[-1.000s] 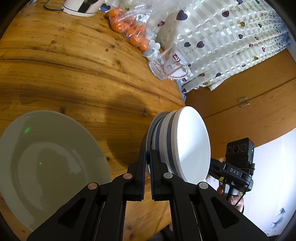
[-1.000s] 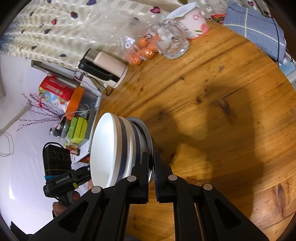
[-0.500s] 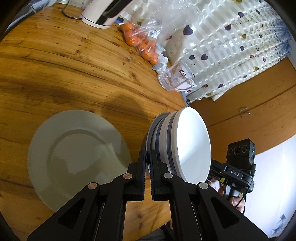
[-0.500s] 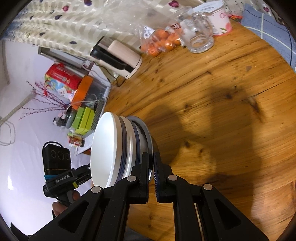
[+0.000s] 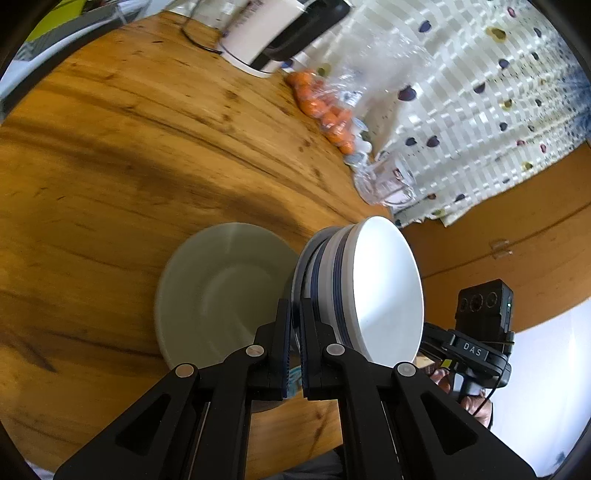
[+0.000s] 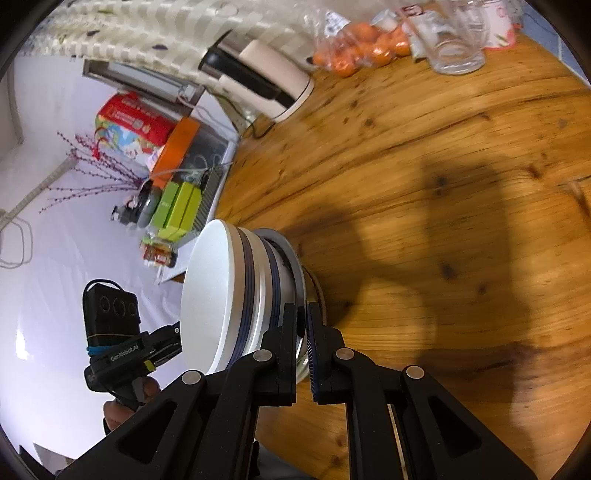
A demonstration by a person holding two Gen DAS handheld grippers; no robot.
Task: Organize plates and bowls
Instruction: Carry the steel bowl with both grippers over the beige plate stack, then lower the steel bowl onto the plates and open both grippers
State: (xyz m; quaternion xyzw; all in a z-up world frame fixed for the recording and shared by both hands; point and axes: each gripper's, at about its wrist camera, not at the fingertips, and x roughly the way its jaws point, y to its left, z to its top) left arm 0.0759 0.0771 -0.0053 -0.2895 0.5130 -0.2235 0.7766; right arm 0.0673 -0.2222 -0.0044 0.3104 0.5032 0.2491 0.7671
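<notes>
Jaws clamped on bowl stack (image 5: 369, 291), bottoms rightward

Tabletop (image 5: 122, 155): wood, orange-brown, knots and dark grain streaks, curved edge; broad shadows fall across it.

Landmark: pale plate (image 5: 221, 295), lying flat on the tabletop.

- Beyond the plate, at the far edge: white and black kettle (image 5: 273, 37), blurred, with a dark cord (image 5: 195, 40) trailing from its base.
- Right of the kettle: clear bag of small oranges (image 5: 325, 107).
- Next along from the bag, still beyond the plate and right of it: empty glass mug (image 5: 388, 181).
- Beside the mug, seen in the right wrist view only: white pot with pink print (image 6: 500, 22), partly cut off.
</notes>
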